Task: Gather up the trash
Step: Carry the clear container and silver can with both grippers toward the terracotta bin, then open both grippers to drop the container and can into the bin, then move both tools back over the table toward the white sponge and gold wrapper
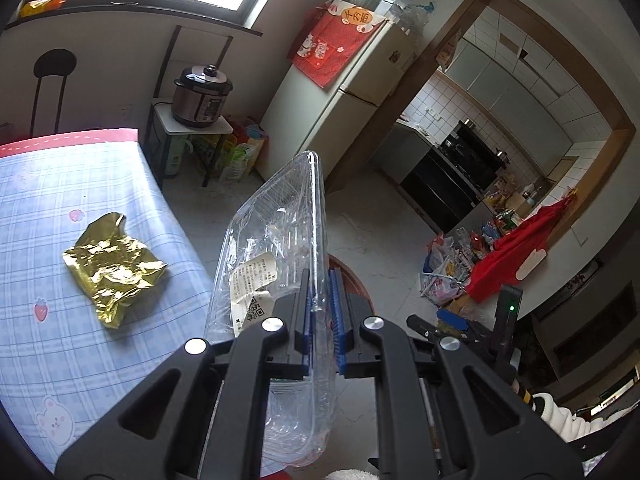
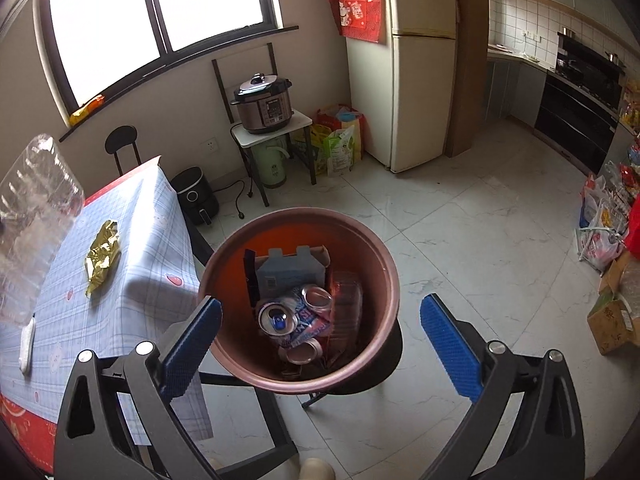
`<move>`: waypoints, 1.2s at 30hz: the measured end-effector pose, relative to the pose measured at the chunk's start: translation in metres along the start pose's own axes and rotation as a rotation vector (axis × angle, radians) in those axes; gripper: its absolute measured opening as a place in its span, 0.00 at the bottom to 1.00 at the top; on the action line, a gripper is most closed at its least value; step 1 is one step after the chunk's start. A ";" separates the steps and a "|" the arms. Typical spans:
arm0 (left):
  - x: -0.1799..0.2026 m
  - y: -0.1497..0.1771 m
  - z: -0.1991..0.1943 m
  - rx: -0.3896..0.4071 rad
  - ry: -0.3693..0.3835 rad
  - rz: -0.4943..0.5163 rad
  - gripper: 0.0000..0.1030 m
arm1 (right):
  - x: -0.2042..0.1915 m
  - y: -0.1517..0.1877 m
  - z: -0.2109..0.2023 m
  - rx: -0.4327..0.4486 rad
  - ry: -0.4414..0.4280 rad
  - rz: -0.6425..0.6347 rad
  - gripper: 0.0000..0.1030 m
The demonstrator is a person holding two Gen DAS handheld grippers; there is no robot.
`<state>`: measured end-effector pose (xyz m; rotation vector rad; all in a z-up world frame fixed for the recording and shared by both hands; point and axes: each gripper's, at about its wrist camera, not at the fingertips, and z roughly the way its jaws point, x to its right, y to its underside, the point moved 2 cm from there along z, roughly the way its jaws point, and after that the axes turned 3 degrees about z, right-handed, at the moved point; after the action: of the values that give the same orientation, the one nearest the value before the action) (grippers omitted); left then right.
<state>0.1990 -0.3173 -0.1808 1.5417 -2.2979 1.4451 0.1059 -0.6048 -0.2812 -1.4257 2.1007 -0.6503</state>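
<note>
My left gripper is shut on a clear plastic clamshell tray and holds it upright in the air beside the table; the tray also shows at the left edge of the right wrist view. A crumpled gold foil wrapper lies on the blue checked tablecloth, and shows in the right wrist view. My right gripper is open and empty above a brown round bin that holds crushed cans, a carton and clear plastic.
The bin stands on a black stool beside the table. A white object lies near the table's front edge. A fridge, a pressure cooker on a small stand, an air fryer and bags line the walls.
</note>
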 end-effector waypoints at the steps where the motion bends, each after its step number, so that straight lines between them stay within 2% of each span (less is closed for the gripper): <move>1: 0.006 -0.004 0.014 -0.013 0.016 0.003 0.12 | 0.007 0.004 0.000 -0.009 0.011 0.011 0.95; 7: 0.056 -0.017 0.090 -0.095 0.055 0.100 0.12 | 0.044 0.024 -0.001 -0.042 0.054 0.075 0.95; 14: 0.094 -0.022 0.155 -0.162 0.090 0.162 0.12 | 0.070 0.034 -0.002 -0.053 0.077 0.132 0.95; 15: 0.098 -0.023 0.162 -0.170 0.089 0.169 0.19 | 0.072 0.035 -0.002 -0.054 0.079 0.137 0.95; 16: 0.101 -0.024 0.168 -0.173 0.090 0.175 0.39 | 0.074 0.035 -0.002 -0.055 0.081 0.141 0.95; 17: 0.103 -0.026 0.171 -0.164 0.086 0.180 0.49 | 0.075 0.036 -0.002 -0.056 0.081 0.144 0.95; 18: 0.105 -0.028 0.172 -0.150 0.089 0.182 0.58 | 0.075 0.036 -0.002 -0.056 0.082 0.146 0.95; 20: 0.107 -0.033 0.171 -0.136 0.086 0.186 0.63 | 0.075 0.036 -0.002 -0.057 0.082 0.147 0.95; 22: 0.102 -0.035 0.164 -0.117 0.071 0.189 0.79 | 0.074 0.034 -0.002 -0.056 0.081 0.146 0.95; 25: 0.091 -0.036 0.151 -0.102 0.055 0.170 0.89 | 0.069 0.031 -0.003 -0.051 0.073 0.142 0.95; 28: 0.074 -0.035 0.134 -0.091 0.011 0.144 0.94 | 0.058 0.027 -0.001 -0.051 0.056 0.128 0.95; 36: 0.005 -0.027 0.064 -0.037 -0.189 0.085 0.94 | 0.002 0.012 0.001 -0.041 -0.003 0.055 0.95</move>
<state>0.2447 -0.3675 -0.1966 1.6558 -2.5087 1.3185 0.0975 -0.6025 -0.2902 -1.3850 2.1545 -0.5868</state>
